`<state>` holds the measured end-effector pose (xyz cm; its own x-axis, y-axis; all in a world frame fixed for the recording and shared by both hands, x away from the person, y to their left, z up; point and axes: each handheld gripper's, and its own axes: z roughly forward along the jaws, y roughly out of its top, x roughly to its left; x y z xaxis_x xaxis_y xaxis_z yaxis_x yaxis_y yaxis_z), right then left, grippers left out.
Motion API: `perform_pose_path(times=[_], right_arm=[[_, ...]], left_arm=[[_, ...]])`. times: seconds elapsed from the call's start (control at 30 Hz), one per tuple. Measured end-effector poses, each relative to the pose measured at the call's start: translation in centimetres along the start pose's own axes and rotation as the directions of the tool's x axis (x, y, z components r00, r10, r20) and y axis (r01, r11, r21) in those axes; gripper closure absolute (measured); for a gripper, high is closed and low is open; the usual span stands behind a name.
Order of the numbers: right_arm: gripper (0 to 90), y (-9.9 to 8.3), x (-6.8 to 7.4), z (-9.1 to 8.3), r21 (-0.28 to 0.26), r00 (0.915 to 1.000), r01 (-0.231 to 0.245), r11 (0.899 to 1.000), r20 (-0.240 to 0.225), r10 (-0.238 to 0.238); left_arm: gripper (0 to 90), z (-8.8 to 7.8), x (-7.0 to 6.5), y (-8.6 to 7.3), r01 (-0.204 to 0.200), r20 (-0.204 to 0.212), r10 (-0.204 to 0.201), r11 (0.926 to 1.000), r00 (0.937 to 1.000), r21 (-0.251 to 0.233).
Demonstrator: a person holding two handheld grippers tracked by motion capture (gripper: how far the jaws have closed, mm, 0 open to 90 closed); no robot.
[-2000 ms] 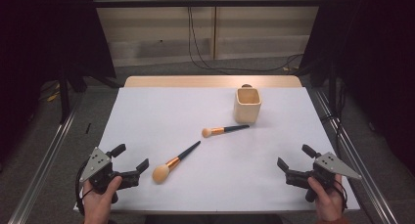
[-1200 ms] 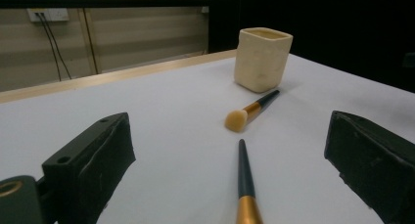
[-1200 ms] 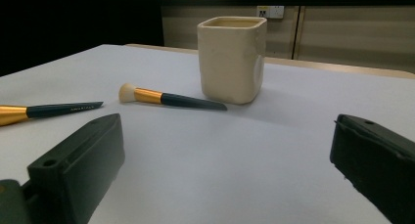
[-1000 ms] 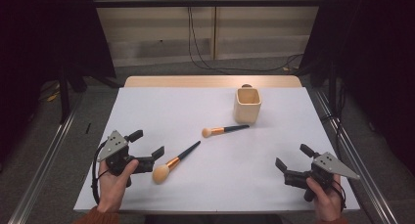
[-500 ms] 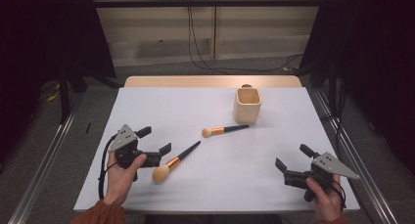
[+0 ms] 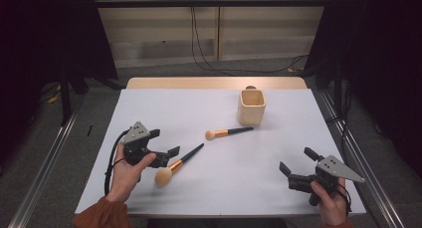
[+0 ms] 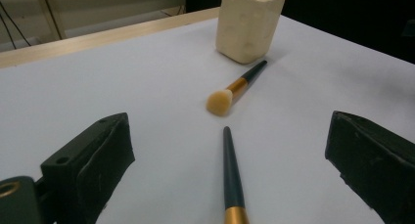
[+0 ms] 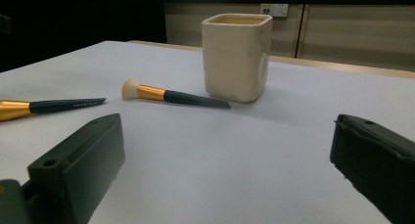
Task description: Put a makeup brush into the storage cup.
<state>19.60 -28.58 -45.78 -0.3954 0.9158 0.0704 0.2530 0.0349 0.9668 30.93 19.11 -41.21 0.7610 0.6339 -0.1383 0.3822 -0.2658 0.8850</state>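
The left gripper (image 6: pixel 164 143) hangs just over the table (image 6: pixel 209 188) with its jaws spread wide — the dark handle of the larger brush (image 6: pixel 179 163) lies between them, untouched, head toward the person. Beyond it the smaller brush (image 6: pixel 228 133) lies near the cream cup (image 6: pixel 252 107). The right gripper (image 6: pixel 293 167) — also wide open, holding nothing — sits well apart at the near right corner.

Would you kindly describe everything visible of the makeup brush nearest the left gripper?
The larger makeup brush lies flat on the white table, on a diagonal. Its round tan bristle head points toward the person; a shiny copper ferrule joins it to a dark green tapered handle, whose tip points toward the cream cup. The left gripper stands open at its ferrule end, handle between the fingers, not gripped.
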Motion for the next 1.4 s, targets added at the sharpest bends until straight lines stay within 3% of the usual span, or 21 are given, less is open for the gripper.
perform_pose_path(times=[0.17,0.23,0.37,0.5,0.6,0.63,0.77,0.9,1.07,1.13,1.17,1.23,1.3,1.37,1.4], right_arm=[[0.0,0.0,0.0,0.0,-0.002,1.0000,-0.006,1.000,-0.004,0.006],[0.0,0.0,0.0,0.0,0.000,1.0000,-0.005,1.000,-0.005,0.005],[0.0,0.0,0.0,0.0,0.001,1.0000,-0.002,1.000,-0.009,0.002],[0.0,0.0,0.0,0.0,0.001,1.0000,0.002,1.000,-0.010,-0.002],[0.0,0.0,0.0,0.0,0.004,0.9999,-0.001,1.000,-0.014,0.001],[0.0,0.0,0.0,0.0,0.003,0.9999,0.001,1.000,-0.013,-0.001],[0.0,0.0,0.1,0.0,0.004,0.9999,0.001,1.000,-0.015,-0.001],[0.0,0.0,0.1,0.0,0.006,0.9998,0.002,1.000,-0.019,-0.002],[0.0,0.0,0.1,0.0,0.006,0.9998,0.005,1.000,-0.018,-0.005],[0.0,0.0,0.1,0.1,0.006,0.9998,0.005,1.000,-0.020,-0.005],[0.0,0.0,0.1,0.1,0.007,0.9998,0.005,1.000,-0.020,-0.005],[0.0,0.0,0.1,0.0,0.010,0.9995,0.014,1.000,-0.030,-0.013],[0.0,0.0,0.1,0.1,0.011,0.9994,0.016,1.000,-0.030,-0.015],[0.0,0.0,0.1,0.1,0.011,0.9993,0.017,1.000,-0.033,-0.017],[0.0,0.0,0.1,0.1,0.011,0.9993,0.018,1.000,-0.032,-0.018]], left_arm=[[4.2,0.5,0.4,0.6,-0.001,0.003,0.001,0.9988,1.0000,0.049],[4.2,0.6,0.5,0.8,0.019,0.013,-0.020,0.9977,0.9997,0.065],[5.5,1.0,0.6,1.3,0.008,-0.009,-0.007,0.9905,0.9999,0.137],[8.0,1.4,0.4,1.7,-0.043,-0.010,0.047,0.9723,0.9988,0.230],[7.9,1.9,0.5,1.7,-0.015,0.031,0.007,0.9602,0.9995,0.279],[7.9,1.9,0.4,1.7,-0.029,0.032,0.020,0.9541,0.9993,0.298],[7.6,2.1,0.4,1.9,-0.036,0.029,0.028,0.9444,0.9992,0.327],[5.1,2.5,0.5,2.2,-0.071,0.018,0.070,0.9244,0.9974,0.375],[5.0,3.0,0.6,2.4,-0.090,0.019,0.091,0.8906,0.9957,0.446],[5.1,3.1,0.7,2.6,-0.105,0.039,0.099,0.8653,0.9943,0.490],[5.1,3.1,0.8,2.7,-0.115,0.051,0.104,0.8586,0.9933,0.499],[5.1,3.2,0.9,2.8,-0.103,0.046,0.092,0.8572,0.9947,0.505],[5.1,3.3,1.0,2.9,-0.111,0.045,0.102,0.8448,0.9937,0.524],[5.1,3.4,1.0,3.0,-0.106,0.045,0.098,0.8386,0.9942,0.534],[5.1,3.5,1.1,3.1,-0.102,0.035,0.099,0.8395,0.9945,0.534]])
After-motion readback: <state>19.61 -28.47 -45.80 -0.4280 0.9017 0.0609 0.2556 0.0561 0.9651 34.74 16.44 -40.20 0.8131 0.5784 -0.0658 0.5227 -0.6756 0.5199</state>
